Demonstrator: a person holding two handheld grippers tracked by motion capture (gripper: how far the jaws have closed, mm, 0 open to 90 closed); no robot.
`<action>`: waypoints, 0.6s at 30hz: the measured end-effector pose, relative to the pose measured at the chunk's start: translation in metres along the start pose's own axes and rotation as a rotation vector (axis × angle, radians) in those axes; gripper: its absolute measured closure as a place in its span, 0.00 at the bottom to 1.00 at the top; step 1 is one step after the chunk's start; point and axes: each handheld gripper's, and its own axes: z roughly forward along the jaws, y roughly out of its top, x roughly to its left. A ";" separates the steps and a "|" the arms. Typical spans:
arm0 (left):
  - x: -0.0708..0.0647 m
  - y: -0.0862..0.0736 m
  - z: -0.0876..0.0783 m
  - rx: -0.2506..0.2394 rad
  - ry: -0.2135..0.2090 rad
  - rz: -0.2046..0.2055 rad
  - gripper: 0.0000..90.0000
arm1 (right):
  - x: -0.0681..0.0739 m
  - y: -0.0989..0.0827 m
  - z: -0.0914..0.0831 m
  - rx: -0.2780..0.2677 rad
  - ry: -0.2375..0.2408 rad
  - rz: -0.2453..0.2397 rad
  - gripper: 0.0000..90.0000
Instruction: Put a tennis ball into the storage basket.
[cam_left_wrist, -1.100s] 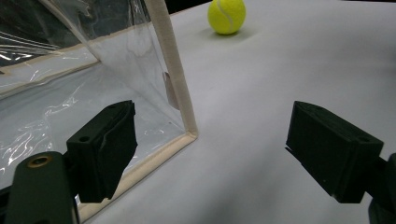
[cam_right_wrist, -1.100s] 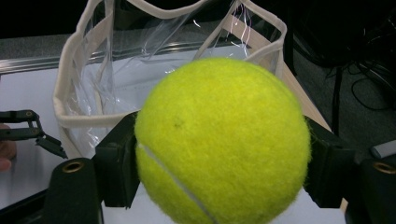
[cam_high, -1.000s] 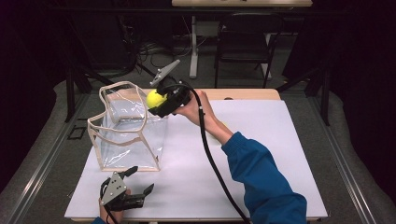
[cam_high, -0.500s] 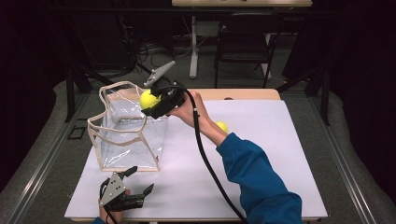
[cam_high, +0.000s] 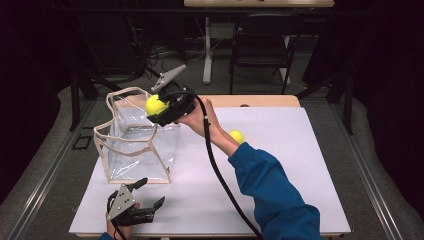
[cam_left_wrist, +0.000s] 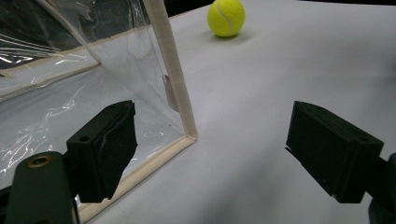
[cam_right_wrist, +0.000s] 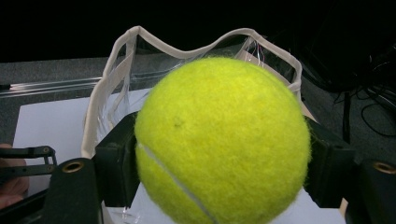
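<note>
Above the clear, cream-trimmed bag (cam_high: 135, 142), the right gripper (cam_high: 161, 111) has its fingers clamped on a fuzzy yellow-green tennis ball (cam_right_wrist: 222, 140); the left gripper (cam_high: 145, 199), below the bag, has fingers spread wide, empty.

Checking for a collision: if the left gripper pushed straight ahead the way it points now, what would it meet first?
Probably the clear bag's cream-trimmed corner edge, just ahead between the open left gripper's jaws; the depth is uncertain.

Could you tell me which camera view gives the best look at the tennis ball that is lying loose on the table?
The left gripper view: the loose tennis ball sits unobstructed on the white table, seam visible, beyond the clear bag. The high view shows part of it behind the person's forearm. The right gripper view shows the other ball, clamped in the right gripper.
</note>
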 end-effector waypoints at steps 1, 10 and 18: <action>0.000 0.000 0.000 0.001 0.000 0.001 0.18 | 0.000 0.001 0.001 -0.008 0.000 0.000 0.29; 0.000 0.000 0.000 0.002 -0.003 -0.002 0.18 | 0.003 0.003 0.006 -0.039 0.004 0.002 0.29; 0.000 0.000 0.000 0.012 -0.010 -0.007 0.18 | 0.007 0.005 0.009 -0.062 0.008 0.006 0.29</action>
